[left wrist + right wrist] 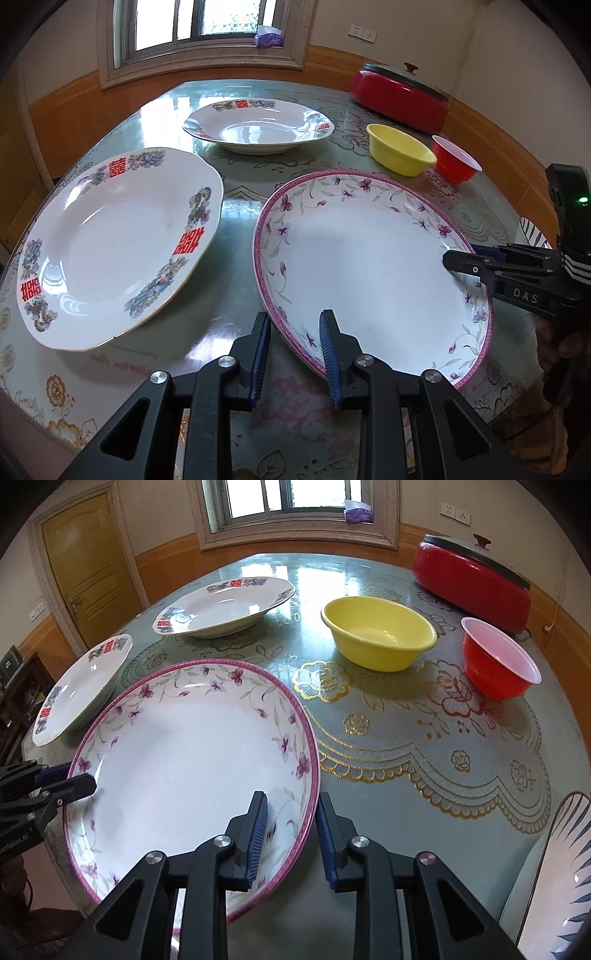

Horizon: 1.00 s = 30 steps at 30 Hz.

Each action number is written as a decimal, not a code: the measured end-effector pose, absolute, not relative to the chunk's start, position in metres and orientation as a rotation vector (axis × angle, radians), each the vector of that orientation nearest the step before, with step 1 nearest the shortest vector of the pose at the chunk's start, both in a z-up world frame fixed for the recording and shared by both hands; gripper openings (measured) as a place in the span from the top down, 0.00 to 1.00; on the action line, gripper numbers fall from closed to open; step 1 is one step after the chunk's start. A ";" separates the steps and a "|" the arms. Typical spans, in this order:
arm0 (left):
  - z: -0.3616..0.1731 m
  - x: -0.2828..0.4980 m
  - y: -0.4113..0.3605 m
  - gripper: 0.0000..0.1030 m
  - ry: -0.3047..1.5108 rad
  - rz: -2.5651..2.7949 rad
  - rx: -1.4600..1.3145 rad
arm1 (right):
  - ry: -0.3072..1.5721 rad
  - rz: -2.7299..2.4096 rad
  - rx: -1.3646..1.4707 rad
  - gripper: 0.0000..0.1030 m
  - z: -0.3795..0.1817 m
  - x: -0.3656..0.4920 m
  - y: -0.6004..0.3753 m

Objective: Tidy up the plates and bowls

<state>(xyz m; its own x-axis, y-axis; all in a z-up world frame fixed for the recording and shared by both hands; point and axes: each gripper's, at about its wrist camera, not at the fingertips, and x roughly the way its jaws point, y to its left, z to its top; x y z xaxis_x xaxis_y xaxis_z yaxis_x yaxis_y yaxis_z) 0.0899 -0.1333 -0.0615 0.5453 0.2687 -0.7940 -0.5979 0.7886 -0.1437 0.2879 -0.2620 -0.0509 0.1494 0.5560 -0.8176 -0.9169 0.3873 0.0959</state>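
Straddling floral plate (369,266) rim, left tool (295,350), right tool (291,830), narrowly parted

Right claw (291,836) astride floral plate (192,771) rim

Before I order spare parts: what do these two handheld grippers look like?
Both the left gripper and the right gripper are black angular plastic with silver pivot bolts and blue ribbed pads. The right one carries white "DAS" lettering and a green light.
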 end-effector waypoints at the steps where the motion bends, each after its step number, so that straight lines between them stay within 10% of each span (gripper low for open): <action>1: -0.061 0.090 -0.134 0.73 0.851 0.535 -0.425 | 0.890 1.123 -0.486 0.75 -0.052 0.285 -0.264; 30: -0.052 0.092 -0.146 0.74 0.849 0.592 -0.343 | 0.835 0.900 -0.462 0.76 -0.048 0.283 -0.256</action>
